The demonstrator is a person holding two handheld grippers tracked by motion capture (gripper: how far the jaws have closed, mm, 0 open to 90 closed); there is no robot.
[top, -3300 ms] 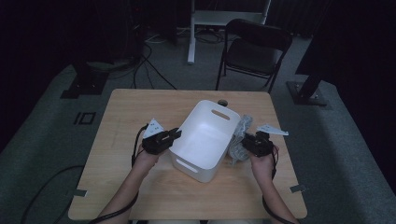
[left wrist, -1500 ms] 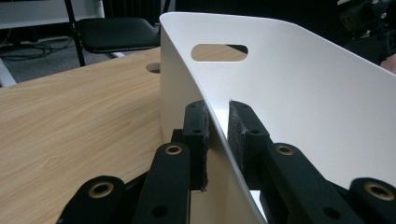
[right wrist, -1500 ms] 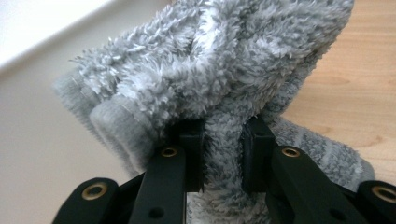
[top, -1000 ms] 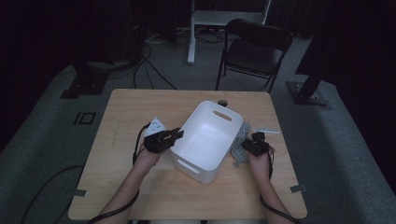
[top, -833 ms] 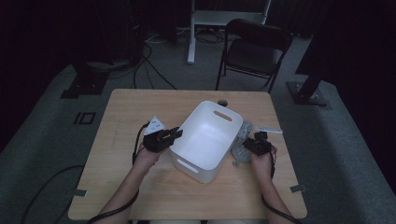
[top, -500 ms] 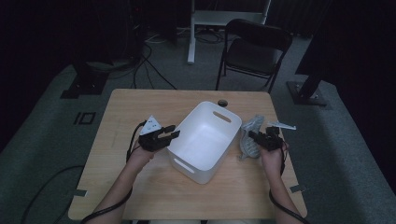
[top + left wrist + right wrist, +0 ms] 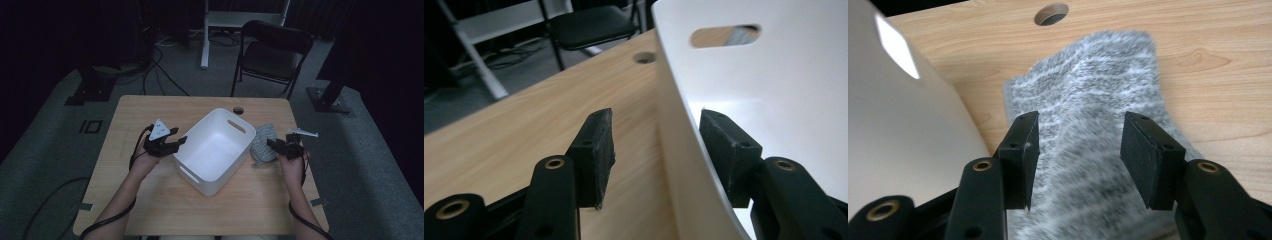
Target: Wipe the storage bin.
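Observation:
A white plastic bin (image 7: 215, 150) with handle slots stands on the wooden table (image 7: 150, 210). My left gripper (image 7: 175, 142) is at the bin's left rim. In the left gripper view the left gripper (image 7: 656, 116) is open astride the bin's wall (image 7: 679, 165); its jaws have just been opening, and the left pad (image 7: 596, 150) stands clear of the wall. A grey striped cloth (image 7: 262, 142) lies right of the bin. My right gripper (image 7: 274, 145) hovers at that cloth; in its own view the right gripper (image 7: 1078, 117) is open over the cloth (image 7: 1088, 95), having just been opening too.
A round cable hole (image 7: 238, 109) sits in the table behind the bin. A black folding chair (image 7: 272, 50) stands beyond the far edge, with cables on the floor at the left. The bin's side (image 7: 898, 130) is close on the right gripper's left.
Both grippers have opened and let go of the bin's rims. The bin has settled on the table. The right gripper has drawn back to the right over the grey cloth.

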